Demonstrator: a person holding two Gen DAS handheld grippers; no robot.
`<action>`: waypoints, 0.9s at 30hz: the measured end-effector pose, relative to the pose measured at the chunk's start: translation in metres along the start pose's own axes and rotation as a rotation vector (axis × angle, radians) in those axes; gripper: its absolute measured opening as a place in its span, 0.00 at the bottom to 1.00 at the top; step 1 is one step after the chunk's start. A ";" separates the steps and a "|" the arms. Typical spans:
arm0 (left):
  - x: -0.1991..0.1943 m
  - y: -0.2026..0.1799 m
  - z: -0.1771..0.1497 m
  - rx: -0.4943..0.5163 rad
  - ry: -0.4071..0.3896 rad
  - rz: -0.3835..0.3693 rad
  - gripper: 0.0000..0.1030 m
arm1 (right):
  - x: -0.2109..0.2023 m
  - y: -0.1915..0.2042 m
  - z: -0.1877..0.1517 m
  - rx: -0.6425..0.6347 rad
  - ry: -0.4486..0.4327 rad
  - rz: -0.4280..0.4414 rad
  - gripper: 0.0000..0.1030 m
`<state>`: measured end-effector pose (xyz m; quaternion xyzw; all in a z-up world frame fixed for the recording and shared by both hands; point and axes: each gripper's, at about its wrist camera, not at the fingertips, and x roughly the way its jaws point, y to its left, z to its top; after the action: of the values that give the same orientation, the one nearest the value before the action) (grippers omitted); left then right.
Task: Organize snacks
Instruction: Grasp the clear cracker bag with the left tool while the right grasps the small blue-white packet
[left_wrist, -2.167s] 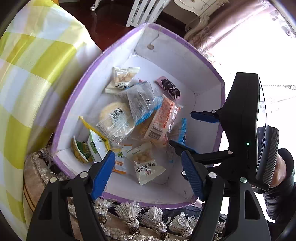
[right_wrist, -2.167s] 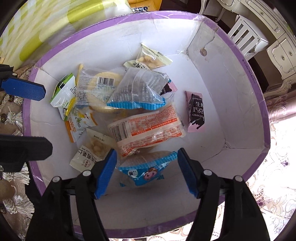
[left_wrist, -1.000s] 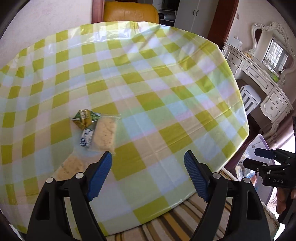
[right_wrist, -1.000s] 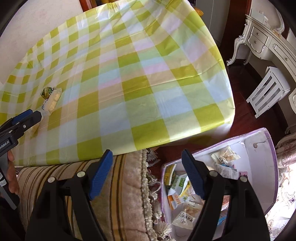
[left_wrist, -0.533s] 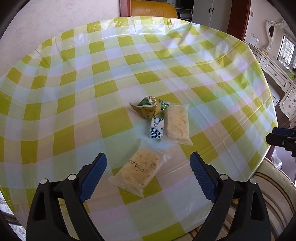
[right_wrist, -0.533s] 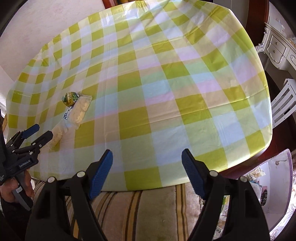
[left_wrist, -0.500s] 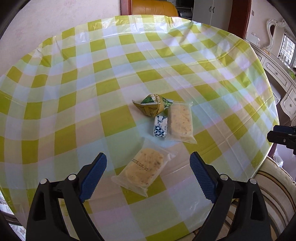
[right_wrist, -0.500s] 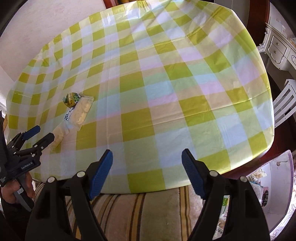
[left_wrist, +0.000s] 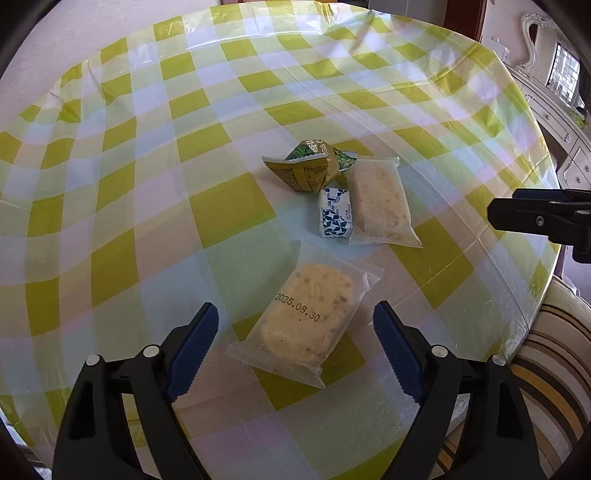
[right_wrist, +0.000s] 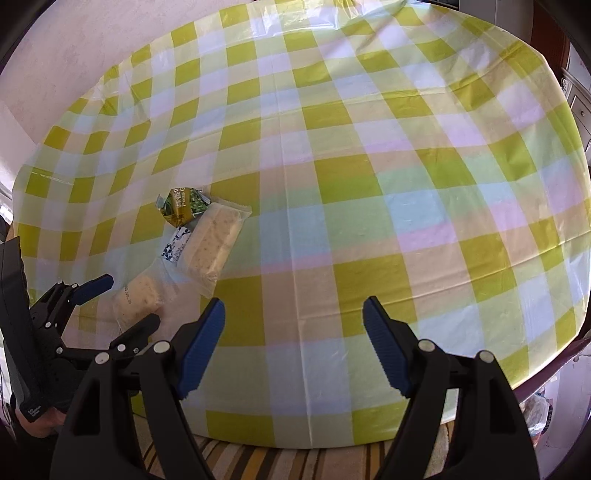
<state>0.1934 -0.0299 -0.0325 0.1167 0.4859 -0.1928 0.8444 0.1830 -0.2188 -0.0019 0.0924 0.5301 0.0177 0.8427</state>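
Observation:
Several snacks lie on the yellow-checked tablecloth. Nearest is a clear packet with a round cracker, stamped with a date. Beyond it lie a clear packet with a rectangular biscuit, a small blue-and-white sweet and a green-and-yellow packet. My left gripper hovers over the round cracker packet; its jaws are closing, the packet lies between them and the pads stand clear of it. My right gripper is open over bare cloth, with the snacks to its left.
A striped seat cushion runs along the table's near edge. The purple-rimmed snack box shows at the bottom right of the right wrist view. A white dresser stands past the table's right edge.
Both grippers have left the purple box and come over the table. The left one has come down over the round cracker packet. The right one has slid left across the cloth.

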 end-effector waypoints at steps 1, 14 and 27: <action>0.002 0.000 0.000 -0.002 0.007 -0.005 0.64 | 0.002 0.004 0.001 -0.003 -0.004 0.000 0.75; -0.005 0.023 -0.006 -0.134 -0.030 -0.040 0.34 | 0.016 0.079 0.022 -0.184 -0.093 0.133 0.75; -0.012 0.054 -0.018 -0.310 -0.055 -0.057 0.34 | 0.059 0.112 0.034 -0.359 -0.032 0.228 0.62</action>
<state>0.1978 0.0286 -0.0303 -0.0343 0.4897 -0.1424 0.8595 0.2464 -0.1054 -0.0204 0.0004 0.4910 0.2059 0.8465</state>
